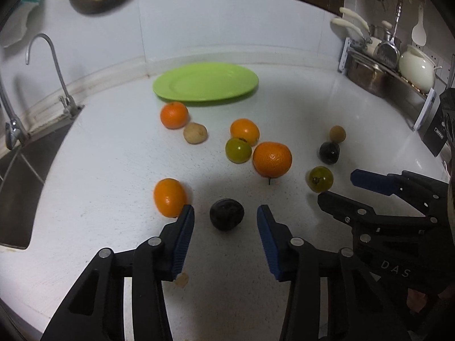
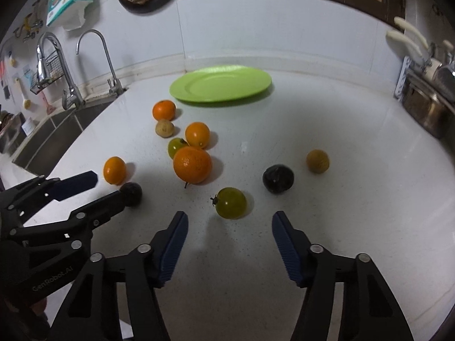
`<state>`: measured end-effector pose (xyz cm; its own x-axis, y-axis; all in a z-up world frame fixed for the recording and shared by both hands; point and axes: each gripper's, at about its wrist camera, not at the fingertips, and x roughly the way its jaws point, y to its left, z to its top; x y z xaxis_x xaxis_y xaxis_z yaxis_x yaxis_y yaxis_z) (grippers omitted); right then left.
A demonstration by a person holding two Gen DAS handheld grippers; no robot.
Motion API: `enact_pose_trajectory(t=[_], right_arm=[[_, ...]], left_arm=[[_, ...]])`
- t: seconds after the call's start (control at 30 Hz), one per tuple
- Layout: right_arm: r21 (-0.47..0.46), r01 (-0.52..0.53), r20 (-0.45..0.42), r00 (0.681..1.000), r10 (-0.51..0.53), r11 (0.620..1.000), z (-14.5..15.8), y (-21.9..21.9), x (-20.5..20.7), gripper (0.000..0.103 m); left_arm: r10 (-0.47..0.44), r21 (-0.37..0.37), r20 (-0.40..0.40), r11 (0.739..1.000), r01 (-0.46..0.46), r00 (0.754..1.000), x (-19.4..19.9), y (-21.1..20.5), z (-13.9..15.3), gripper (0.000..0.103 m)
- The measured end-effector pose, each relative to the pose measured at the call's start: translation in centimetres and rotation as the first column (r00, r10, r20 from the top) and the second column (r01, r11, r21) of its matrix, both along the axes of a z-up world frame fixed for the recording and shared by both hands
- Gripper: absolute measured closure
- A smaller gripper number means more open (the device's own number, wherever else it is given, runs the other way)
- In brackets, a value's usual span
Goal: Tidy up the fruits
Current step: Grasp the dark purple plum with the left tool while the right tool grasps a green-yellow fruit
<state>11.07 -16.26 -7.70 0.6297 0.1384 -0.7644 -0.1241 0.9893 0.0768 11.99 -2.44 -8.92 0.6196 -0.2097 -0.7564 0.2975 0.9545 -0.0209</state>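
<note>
White counter: left claw spread around dark fruit, low.

Glossy green plastic plate, speckled white matt countertop, shiny metal faucet upper left, dimpled oranges.

White counter: green plate, scattered fruits.

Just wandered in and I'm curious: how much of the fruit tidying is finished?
Nothing looks done: the green plate is bare. All the fruit sits loose on the counter. In hand: the left gripper, jaws open, frames a dark fruit; the right gripper, also open, faces a green fruit. Everything remains.
</note>
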Motion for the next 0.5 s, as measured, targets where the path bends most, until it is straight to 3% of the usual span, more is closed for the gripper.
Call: enact_pose_trajectory(t=[0.5], right_arm=[[0.026, -0.002, -0.059, 0.998, 0.003, 1.000, -1.6, 0.2, 2.7, 0.066]], left_arm=[[-0.037, -0.028, -0.088, 0.999, 0.035, 0.995, 2.2, 0.1, -1.5, 0.074]])
